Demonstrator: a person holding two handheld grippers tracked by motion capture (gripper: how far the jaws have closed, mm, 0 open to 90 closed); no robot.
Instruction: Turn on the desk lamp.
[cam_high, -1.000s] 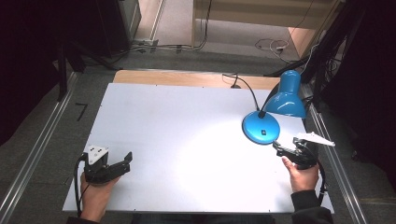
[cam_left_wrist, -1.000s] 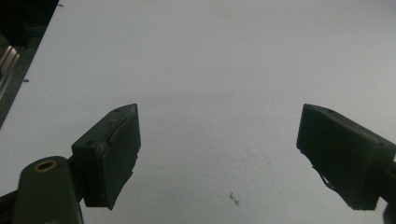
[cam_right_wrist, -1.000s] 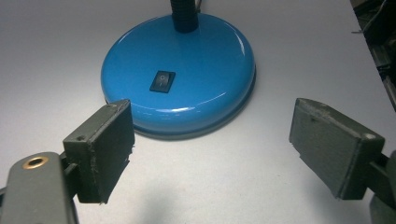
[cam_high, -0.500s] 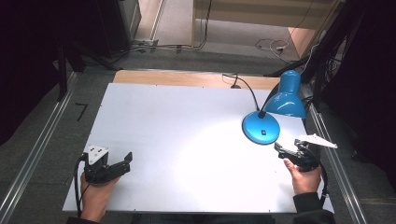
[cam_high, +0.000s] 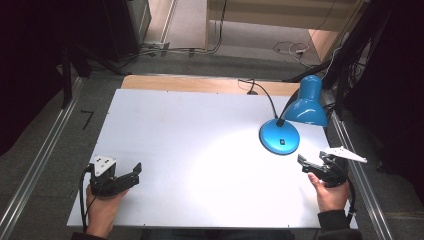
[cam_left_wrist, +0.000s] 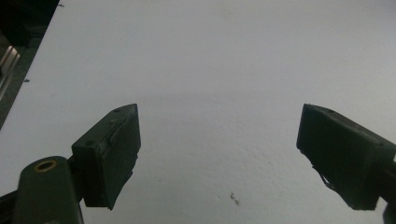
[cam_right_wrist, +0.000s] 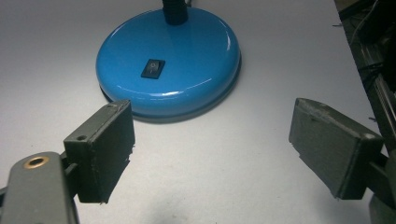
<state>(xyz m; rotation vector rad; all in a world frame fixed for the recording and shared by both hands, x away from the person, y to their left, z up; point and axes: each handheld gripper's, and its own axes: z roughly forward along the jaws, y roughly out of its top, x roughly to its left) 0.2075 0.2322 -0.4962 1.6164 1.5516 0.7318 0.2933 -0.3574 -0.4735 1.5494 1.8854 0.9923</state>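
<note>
Nothing moved | right gripper (cam_right_wrist: 212, 149) near lamp (cam_right_wrist: 169, 65) | shade cropped in right gripper view

The high view looks forward and down from above the person's side of the bench (cam_high: 200, 140), taking in the whole top, the floor beyond and both hands at the near edge. The left gripper view sits low and close over the bench (cam_left_wrist: 210, 60), facing out between the left tongs (cam_left_wrist: 219, 158) across bare surface. The right gripper view, also low and close, faces along the right tongs (cam_right_wrist: 210, 149) at the lamp base (cam_right_wrist: 187, 70). That lamp base (cam_high: 279, 136) and its switch (cam_right_wrist: 152, 68) appear in the high view too.
</note>
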